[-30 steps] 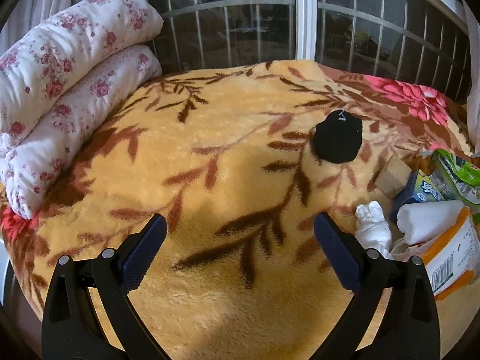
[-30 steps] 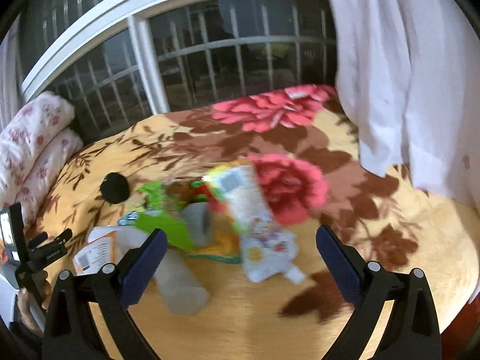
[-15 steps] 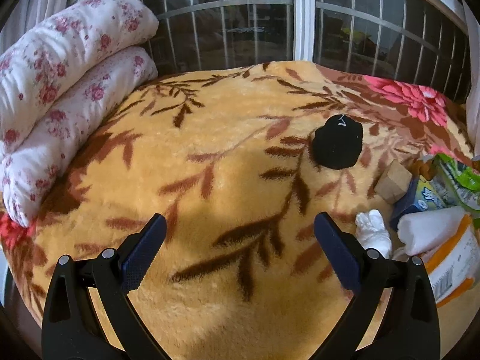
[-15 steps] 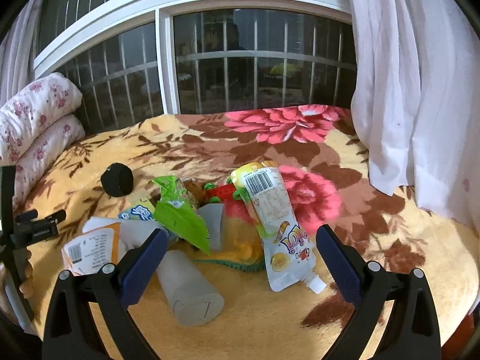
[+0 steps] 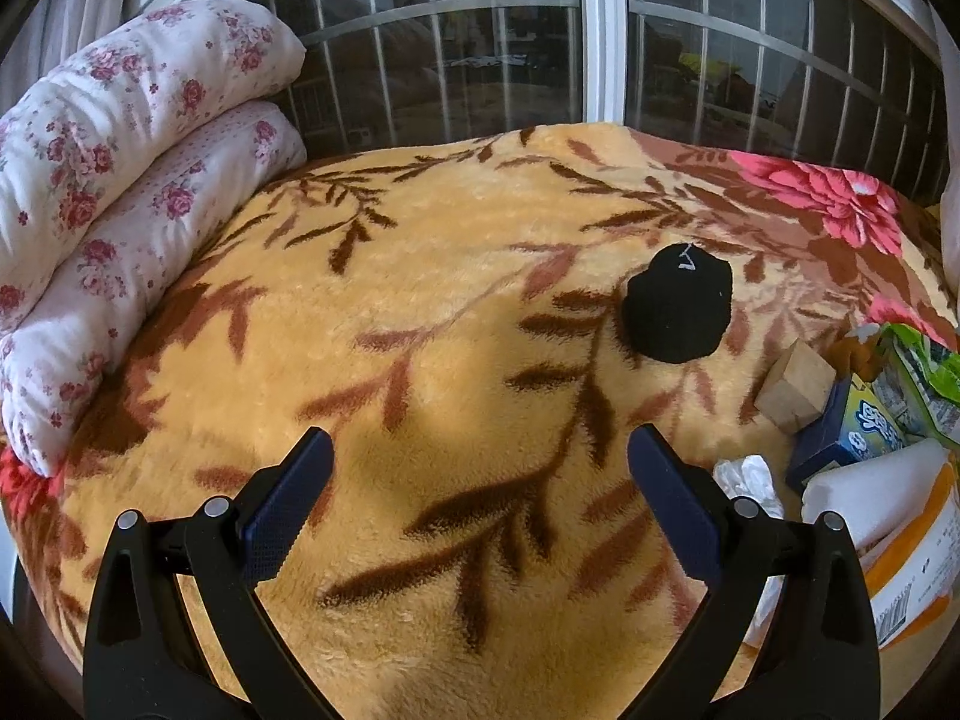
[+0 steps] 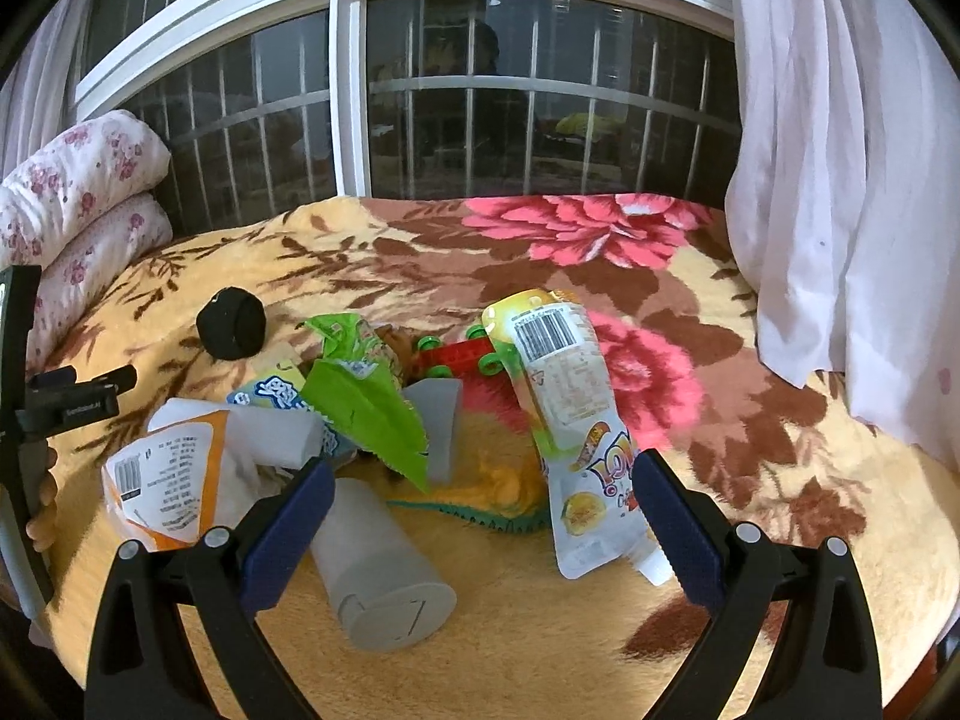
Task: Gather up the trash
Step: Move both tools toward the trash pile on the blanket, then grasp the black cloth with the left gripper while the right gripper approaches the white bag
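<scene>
Over the floral fleece bed blanket [image 6: 750, 540], right tool [image 6: 480, 513] spread wide above grey plastic cup [image 6: 384, 570]; left tool [image 5: 480, 483] also released, empty.

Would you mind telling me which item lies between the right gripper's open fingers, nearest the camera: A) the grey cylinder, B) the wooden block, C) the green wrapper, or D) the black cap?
A: in the right wrist view the grey cylinder lies on its side on the blanket, its flat end toward the camera, between the open fingers of the right gripper; the others lie farther back.
</scene>
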The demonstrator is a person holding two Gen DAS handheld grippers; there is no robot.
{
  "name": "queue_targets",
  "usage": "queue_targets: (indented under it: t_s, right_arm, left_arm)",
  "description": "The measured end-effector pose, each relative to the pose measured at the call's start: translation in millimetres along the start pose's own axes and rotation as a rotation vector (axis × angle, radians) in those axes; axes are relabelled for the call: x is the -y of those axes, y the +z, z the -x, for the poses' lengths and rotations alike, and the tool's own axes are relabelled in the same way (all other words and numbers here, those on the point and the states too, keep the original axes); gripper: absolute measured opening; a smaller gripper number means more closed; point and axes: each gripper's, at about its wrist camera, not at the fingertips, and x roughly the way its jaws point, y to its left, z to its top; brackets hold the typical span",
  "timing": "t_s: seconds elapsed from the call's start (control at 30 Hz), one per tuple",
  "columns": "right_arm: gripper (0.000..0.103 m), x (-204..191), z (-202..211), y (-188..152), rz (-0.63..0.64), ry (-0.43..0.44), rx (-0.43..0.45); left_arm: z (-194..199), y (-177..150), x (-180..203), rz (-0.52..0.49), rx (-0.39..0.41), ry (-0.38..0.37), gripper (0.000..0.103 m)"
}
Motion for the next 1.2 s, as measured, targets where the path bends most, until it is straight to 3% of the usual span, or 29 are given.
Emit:
queue_targets:
  t_s: [0.37,0.63,0.93,1.2]
  right_arm:
    - [0.098,2.8,-10.4,-3.0,-0.011,0.003,-0.012]
    - [0.098,5.0,-13.5,-3.8,-0.004,-0.013,-0.005]
    - [0.098,-13.7,-19.7,-7.3,0.083,-0.029,-0.005]
    - [0.098,-14.3,-23.4,-7.6,0.06,-0.001,-0.01]
  left_arm:
    - [-9.7,8.3,7.1,-0.017,-0.001,-0.021,0.096]
    - [-35.9,43.1,35.4,-0.075,-0.012,-0.127,0.096]
    - [-53.6,59.1,75.4,-0.179,-0.002,-0.237,0.096]
    - [-95.7,66.1,87.9,-0.182,-0.038,-0.174,0.092]
